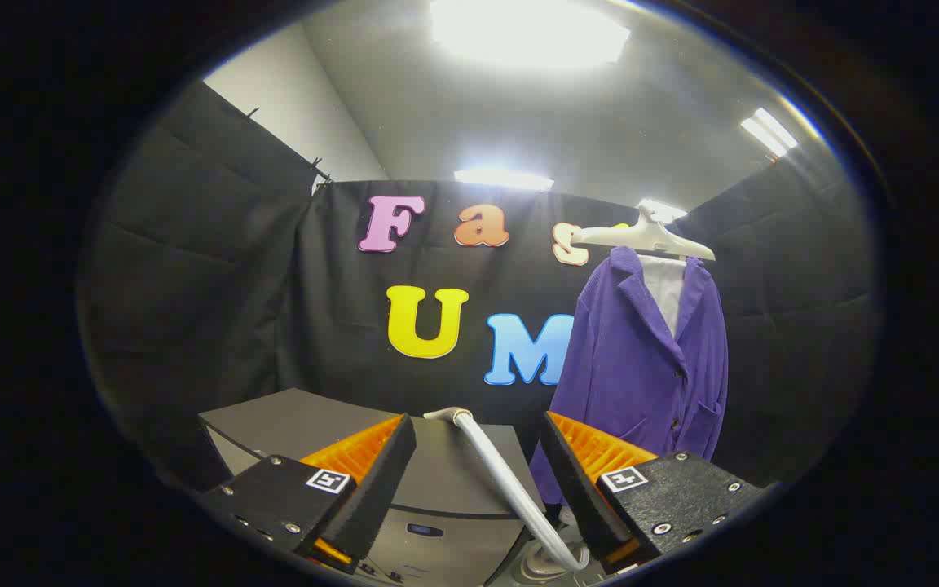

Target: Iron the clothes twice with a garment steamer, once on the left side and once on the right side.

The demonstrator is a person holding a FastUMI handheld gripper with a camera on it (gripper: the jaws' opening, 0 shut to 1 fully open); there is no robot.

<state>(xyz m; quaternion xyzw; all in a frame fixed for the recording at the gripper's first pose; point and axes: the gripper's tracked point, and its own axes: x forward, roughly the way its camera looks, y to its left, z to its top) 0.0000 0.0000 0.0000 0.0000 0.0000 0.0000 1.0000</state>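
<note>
A purple corduroy jacket (pixel 649 367) over a white shirt hangs on a white hanger (pixel 649 236) beyond my right finger, in front of the booth's black wall. My gripper (pixel 478 440) stands open, with nothing pressed between its fingers. A grey steamer hose (pixel 510 481) runs between the fingers, from a bend just ahead of them down to the steamer's base (pixel 547 562) below. The steamer head is hidden.
A grey table or cabinet top (pixel 290 416) lies under and ahead of my left finger. Black cloth walls close the booth at the left, back and right. Bright ceiling lamps shine overhead.
</note>
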